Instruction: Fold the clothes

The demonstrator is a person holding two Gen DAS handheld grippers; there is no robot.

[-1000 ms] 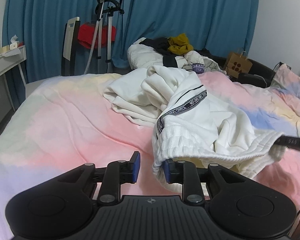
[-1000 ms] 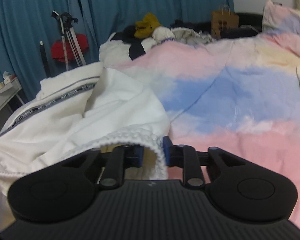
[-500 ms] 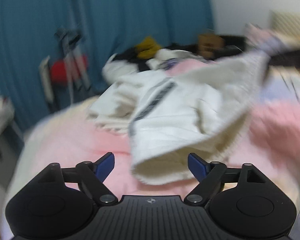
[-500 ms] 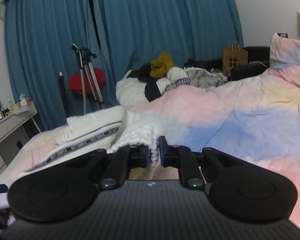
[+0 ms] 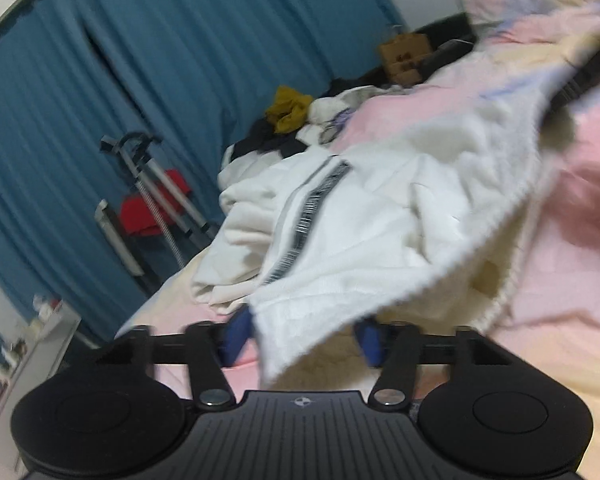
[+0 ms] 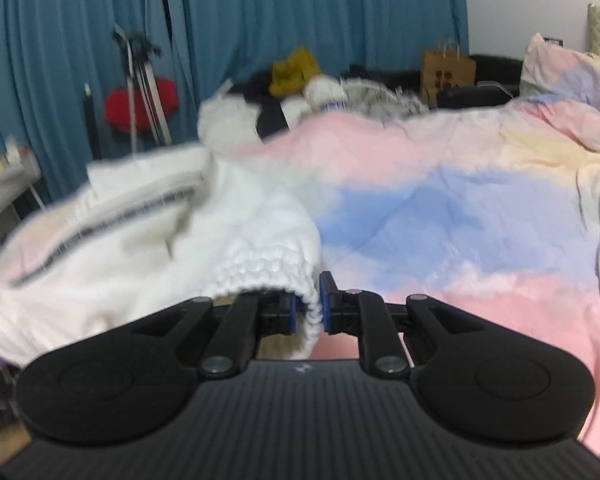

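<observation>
— Hem check: where's the white garment (image 5: 384,216) right now?

— Bunched mid-bed on the pastel duvet (image 6: 460,208), ribbed hem lifted toward me. My right claw (image 6: 309,312) is clamped on that hem. My left claw (image 5: 300,338) is closing, cloth hanging between its blue pads (image 5: 233,340), not yet pinched.

— Which step?

— Gripping the hem, I'd say. Next move calls for spreading it flat before any fold.

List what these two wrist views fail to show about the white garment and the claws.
- Left wrist view: motion blur; the white garment drapes over the closing left claw, hiding whether its pads touch the hem.
- Right wrist view: the garment's left end is cut off by the frame edge.
- Both views: lettering on the dark stripe is too blurred to read.
</observation>
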